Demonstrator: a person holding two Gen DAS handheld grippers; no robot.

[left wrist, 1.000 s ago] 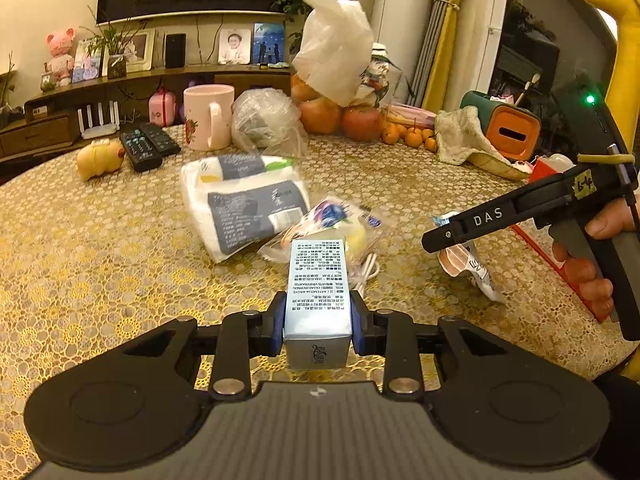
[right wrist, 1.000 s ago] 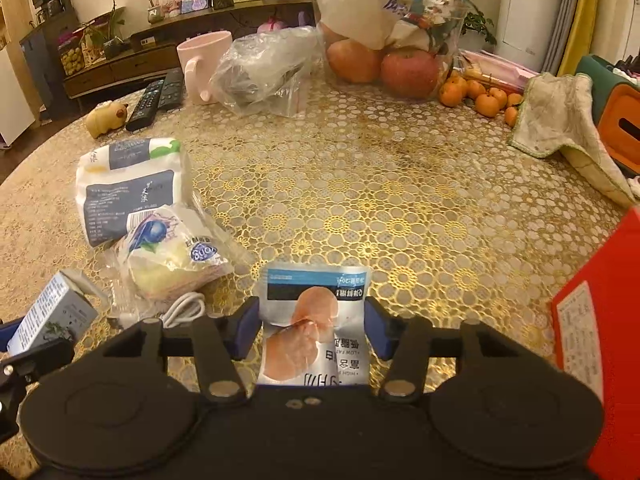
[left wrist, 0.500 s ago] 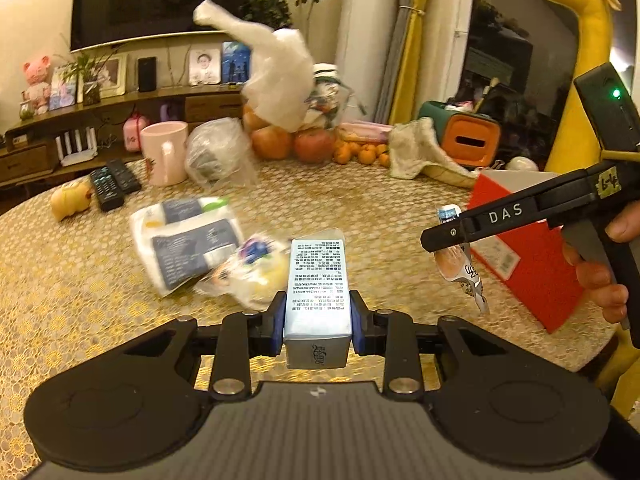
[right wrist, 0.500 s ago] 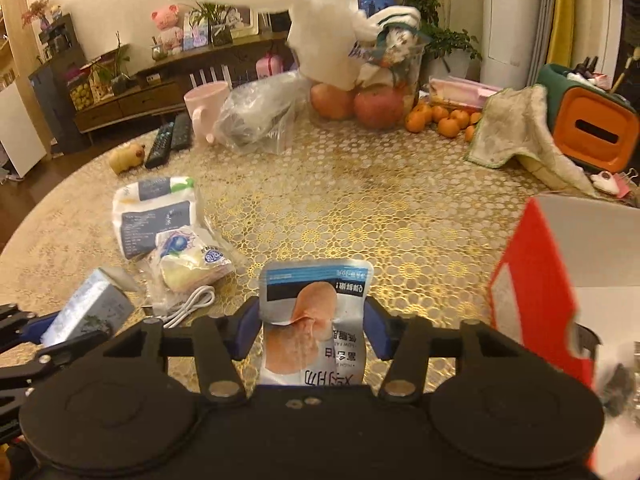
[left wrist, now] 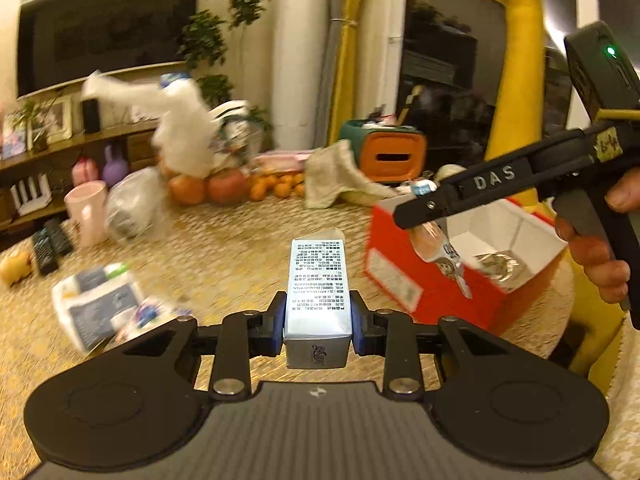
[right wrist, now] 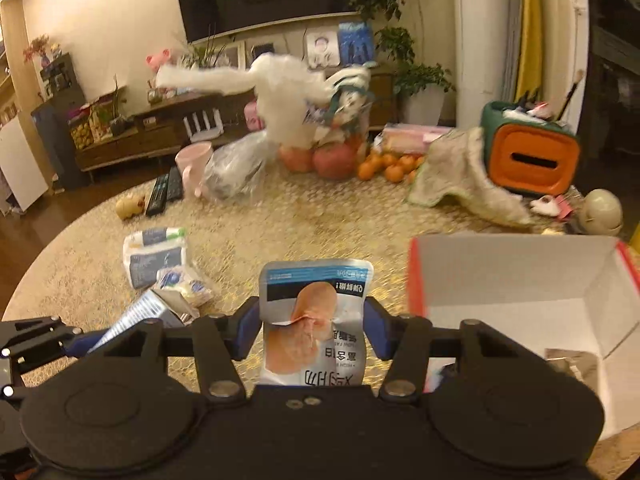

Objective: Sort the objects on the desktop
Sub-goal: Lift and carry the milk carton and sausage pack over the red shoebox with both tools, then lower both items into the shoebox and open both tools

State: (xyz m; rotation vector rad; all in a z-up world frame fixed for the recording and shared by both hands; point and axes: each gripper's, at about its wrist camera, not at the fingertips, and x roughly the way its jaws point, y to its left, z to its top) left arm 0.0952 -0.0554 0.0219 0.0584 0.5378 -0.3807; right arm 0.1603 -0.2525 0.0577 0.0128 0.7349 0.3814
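Note:
My left gripper (left wrist: 318,322) is shut on a small silver carton (left wrist: 318,300) with printed text, held above the gold-patterned table (left wrist: 224,256). My right gripper (right wrist: 312,320) is shut on a flat snack pouch (right wrist: 314,320) with a blue band and a meat picture. In the left wrist view that pouch (left wrist: 438,248) hangs under the right gripper (left wrist: 420,220) at the rim of a red box (left wrist: 424,280) with a white inside. The open red box (right wrist: 520,280) lies just right of the pouch, with a foil packet (right wrist: 572,364) inside. The silver carton (right wrist: 140,312) also shows at lower left.
On the table lie a white and grey pack (right wrist: 154,254), a clear bag of small items (right wrist: 184,284), remotes (right wrist: 162,192), a pink mug (right wrist: 192,160), bagged fruit and oranges (right wrist: 384,168), a cloth (right wrist: 452,176) and an orange-fronted bin (right wrist: 532,160). A yellow giraffe figure (left wrist: 516,80) stands right.
Both grippers have risen and swung right with their loads still held. The red box has come closer and its white inside with the foil packet now shows.

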